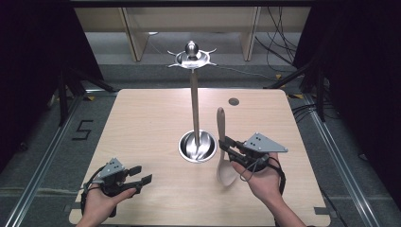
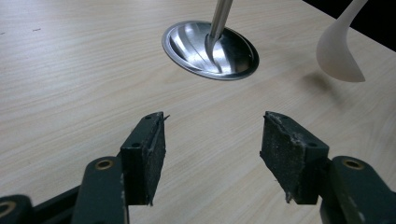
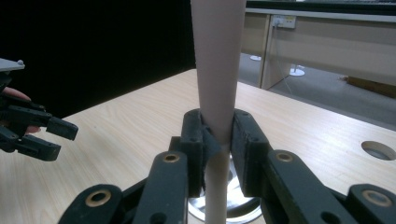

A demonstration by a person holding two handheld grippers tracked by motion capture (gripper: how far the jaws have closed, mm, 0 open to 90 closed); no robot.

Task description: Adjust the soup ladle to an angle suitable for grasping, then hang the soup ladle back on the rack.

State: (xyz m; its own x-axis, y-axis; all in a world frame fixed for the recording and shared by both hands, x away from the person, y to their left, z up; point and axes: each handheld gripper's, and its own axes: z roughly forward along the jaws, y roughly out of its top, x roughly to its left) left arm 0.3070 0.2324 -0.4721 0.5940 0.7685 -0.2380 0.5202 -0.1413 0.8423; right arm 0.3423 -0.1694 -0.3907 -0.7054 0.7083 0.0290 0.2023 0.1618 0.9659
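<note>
The right claw [image 1: 228,144] is clamped on the handle of a pale spoon [image 1: 222,156], seen right of centre in the high view. The spoon stands nearly upright, bowl down and handle up, its bowl just off the desk [image 1: 142,123] and just right of the stand [image 1: 195,94]. In the right gripper view the handle [image 3: 217,70] rises through the middle of the frame between the two closed jaws, gripped partway along its length.

The stand is a tall pole on a round metal base [image 1: 197,146] at the centre of the frame, topped by a metal disc with hooks [image 1: 191,59] in the upper middle. Nothing hangs from the hooks as far as the pictures tell.

The left claw [image 1: 142,175] rests at the lower left, jaws apart and holding nothing; its own view shows the two pads [image 2: 144,154] open over bare wood, with the base [image 2: 210,49] and the spoon's bowl [image 2: 338,51] ahead.

The step in hand looks like carrying the spoon to the stand, most likely to hang it on a hook. The next move calls for lifting the spoon well up and bringing the handle's end to a hook; whether the handle has a hole cannot be told. The free claw could steady the pole.
</note>
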